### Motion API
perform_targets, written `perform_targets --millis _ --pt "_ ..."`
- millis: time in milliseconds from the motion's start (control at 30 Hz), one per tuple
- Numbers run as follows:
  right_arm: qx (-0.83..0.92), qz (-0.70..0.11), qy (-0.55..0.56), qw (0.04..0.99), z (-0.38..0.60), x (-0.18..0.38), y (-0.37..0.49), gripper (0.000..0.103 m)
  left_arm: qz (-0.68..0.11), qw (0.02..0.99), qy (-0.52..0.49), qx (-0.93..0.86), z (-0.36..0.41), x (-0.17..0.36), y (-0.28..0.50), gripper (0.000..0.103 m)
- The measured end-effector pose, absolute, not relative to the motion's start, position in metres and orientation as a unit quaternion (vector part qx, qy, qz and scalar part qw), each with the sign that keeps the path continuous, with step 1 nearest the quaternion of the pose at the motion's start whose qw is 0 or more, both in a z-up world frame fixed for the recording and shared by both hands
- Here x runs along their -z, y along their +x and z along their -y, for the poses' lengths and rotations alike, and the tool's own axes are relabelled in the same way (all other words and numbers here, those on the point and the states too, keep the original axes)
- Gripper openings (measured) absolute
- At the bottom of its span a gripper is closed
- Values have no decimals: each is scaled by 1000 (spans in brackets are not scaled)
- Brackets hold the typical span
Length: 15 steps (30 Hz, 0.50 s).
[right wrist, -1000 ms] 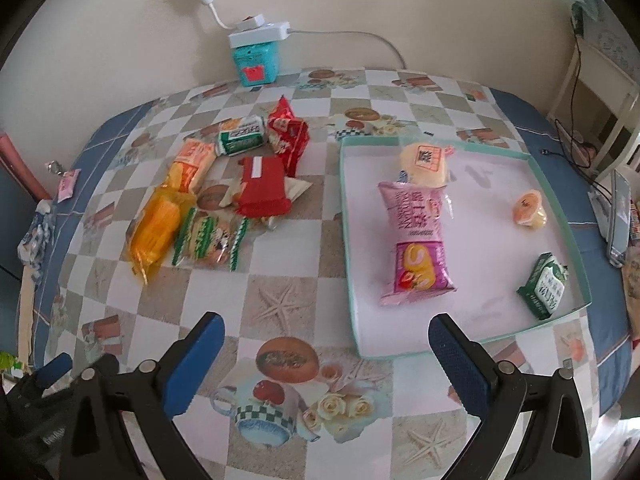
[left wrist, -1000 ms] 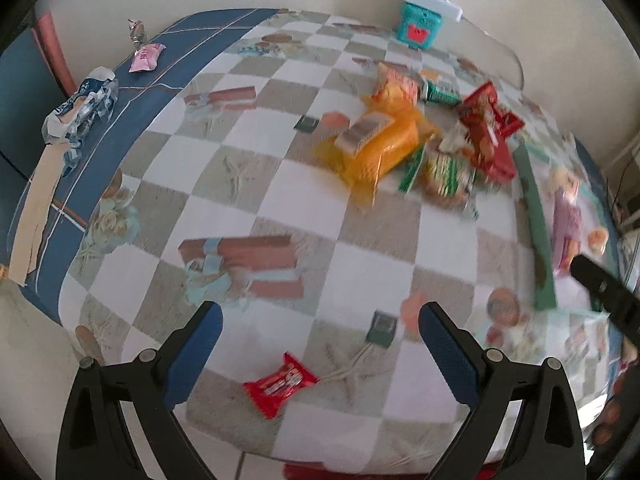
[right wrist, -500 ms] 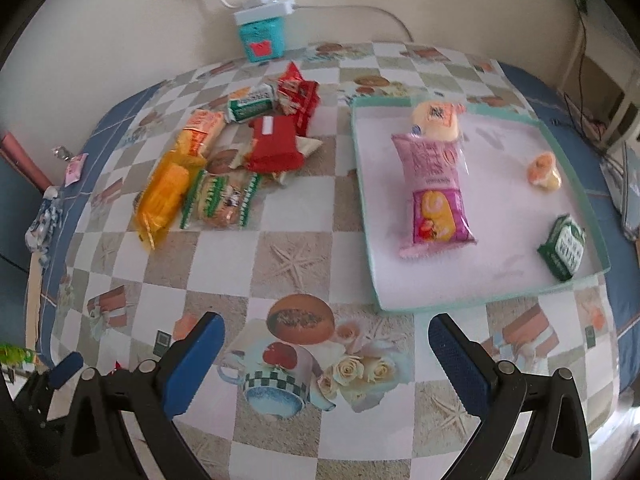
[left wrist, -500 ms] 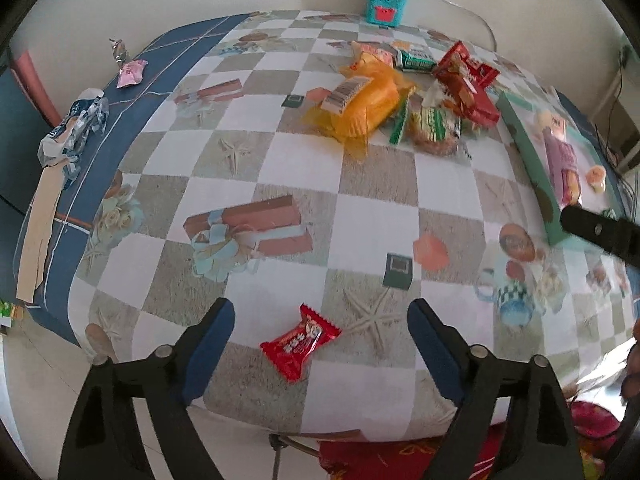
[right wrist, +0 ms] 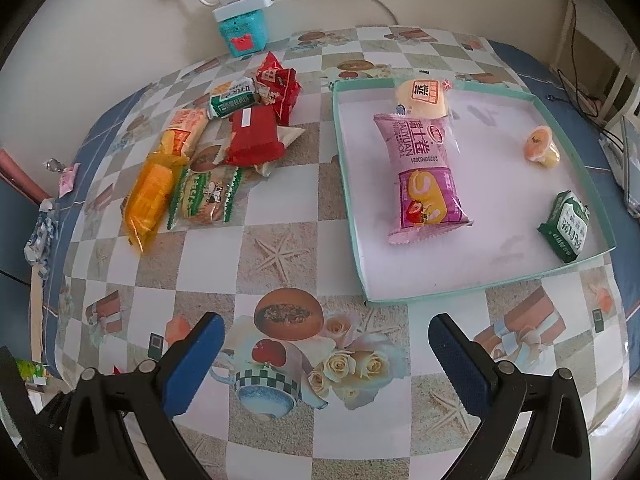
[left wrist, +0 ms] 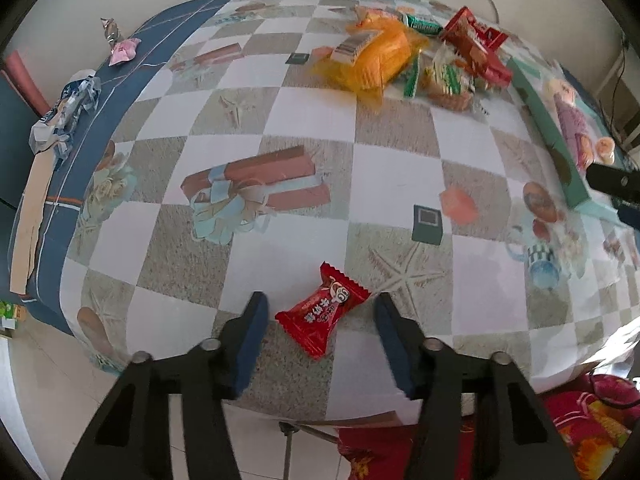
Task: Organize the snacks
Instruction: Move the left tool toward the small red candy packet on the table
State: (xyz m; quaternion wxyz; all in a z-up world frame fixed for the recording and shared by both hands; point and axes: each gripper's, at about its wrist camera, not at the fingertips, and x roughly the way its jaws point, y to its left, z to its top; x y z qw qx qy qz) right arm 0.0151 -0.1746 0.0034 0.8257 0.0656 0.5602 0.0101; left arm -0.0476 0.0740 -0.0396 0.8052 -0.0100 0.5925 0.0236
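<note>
Closing around the red candy, the left hand-held gripper now has its blue pads on either side of the wrapper at the bottom centre of the left wrist view; a narrow gap shows on each side, so the pads do not press on it yet. A second ago the jaws stood far wider and the candy lay lower in the frame, between and below the fingertips; since then the gripper has dropped toward the bench and squared itself over the sweet. In my judgement the pick is nearly made, and the carry to the tray comes after.

The right hand-held gripper hangs released over the printed cloth at the bottom of its own view, nothing between its pads. Compared with a second ago it sits a little lower, otherwise much the same.

The teal tray, right of centre in that view, already holds a pink roll cake pack, a yellow cake, a jelly cup and a green packet. The unsorted pile lies at left centre, well apart from the candy, so most of the sorting is left.
</note>
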Motion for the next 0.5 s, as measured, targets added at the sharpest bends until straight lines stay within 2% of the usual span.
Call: perform_targets --millis 67,133,200,500 --pt "-9 -561 66 825 175 -3 15 103 -591 806 -10 -23 -74 39 -47 51" --pt "-9 -561 67 825 175 -2 15 103 -589 808 -9 -21 -74 38 -47 34" --pt "-9 -562 67 825 175 -2 16 103 -587 809 -9 -20 -74 36 -47 28" --pt "-12 -560 65 826 174 -2 16 103 -579 815 -8 -23 -73 39 -40 27"
